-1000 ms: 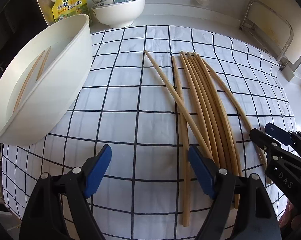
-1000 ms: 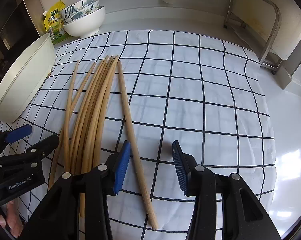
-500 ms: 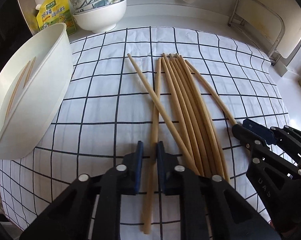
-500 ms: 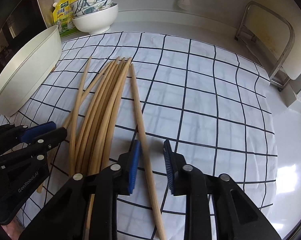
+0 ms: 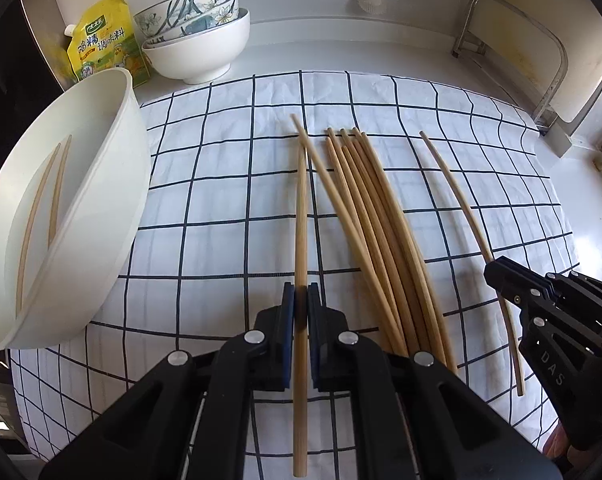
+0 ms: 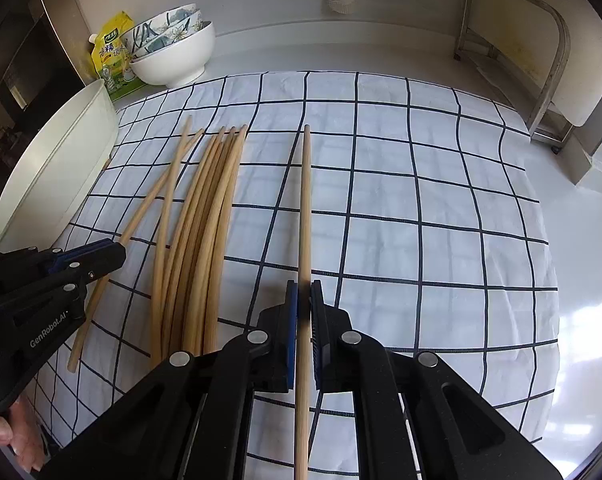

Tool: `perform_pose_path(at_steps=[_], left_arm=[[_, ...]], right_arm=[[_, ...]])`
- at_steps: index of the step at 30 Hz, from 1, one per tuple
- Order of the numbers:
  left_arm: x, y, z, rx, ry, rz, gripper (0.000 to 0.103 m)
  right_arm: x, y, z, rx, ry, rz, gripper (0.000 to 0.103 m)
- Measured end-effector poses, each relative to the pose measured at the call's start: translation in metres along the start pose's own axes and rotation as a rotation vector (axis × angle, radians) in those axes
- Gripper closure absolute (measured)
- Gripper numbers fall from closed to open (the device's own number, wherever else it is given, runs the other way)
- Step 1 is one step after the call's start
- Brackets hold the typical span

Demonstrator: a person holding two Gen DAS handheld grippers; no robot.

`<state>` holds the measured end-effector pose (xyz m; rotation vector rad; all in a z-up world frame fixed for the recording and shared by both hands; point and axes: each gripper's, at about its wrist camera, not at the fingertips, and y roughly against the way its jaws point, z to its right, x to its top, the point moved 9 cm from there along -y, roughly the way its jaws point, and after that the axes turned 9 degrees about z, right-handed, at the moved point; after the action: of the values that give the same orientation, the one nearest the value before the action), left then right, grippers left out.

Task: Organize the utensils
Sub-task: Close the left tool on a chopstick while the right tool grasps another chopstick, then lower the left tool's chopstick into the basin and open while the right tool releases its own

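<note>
— What's around you?
— A white cloth with a dark grid (image 5: 221, 208) on a pale counter, a wall behind, stacked bowls (image 5: 197, 36) and a yellow seasoning pouch (image 5: 105, 40) at the back.
— How many chopsticks?
— Two in the big white basin (image 5: 101, 208) on my left, a bundle of about six (image 5: 381, 240) on the cloth.
— And your tongs?
— My left gripper (image 5: 301, 304) is clamped on one chopstick (image 5: 301, 208); my right gripper (image 6: 304, 300) pinches another chopstick (image 6: 305, 200), both held low, pointing at the wall
</note>
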<state>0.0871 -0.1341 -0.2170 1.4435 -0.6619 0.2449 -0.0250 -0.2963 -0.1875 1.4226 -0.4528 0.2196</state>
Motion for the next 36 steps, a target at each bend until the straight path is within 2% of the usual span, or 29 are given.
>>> perform_pose_path(at_steps=[7,14,18,25,36], left_arm=[[0.006,0.006,-0.001,-0.011,-0.019,0.019,0.096],[0.010,0.031,-0.023,-0.030,0.000,0.041,0.096],[0.019,0.050,-0.040,-0.036,0.025,0.076,0.096],[0.041,0.085,-0.090,-0.019,0.088,0.170,0.096],[0.045,0.096,-0.207,0.068,0.217,0.212,0.096]], right_arm=[[0.007,0.011,0.001,-0.007,-0.022,0.021,0.097],[0.018,0.029,-0.006,-0.002,-0.035,0.043,0.097],[0.032,0.040,-0.024,0.011,-0.026,0.068,0.097],[0.069,0.053,-0.085,0.087,0.018,0.123,0.097],[0.107,0.025,-0.217,0.239,0.115,0.119,0.097]])
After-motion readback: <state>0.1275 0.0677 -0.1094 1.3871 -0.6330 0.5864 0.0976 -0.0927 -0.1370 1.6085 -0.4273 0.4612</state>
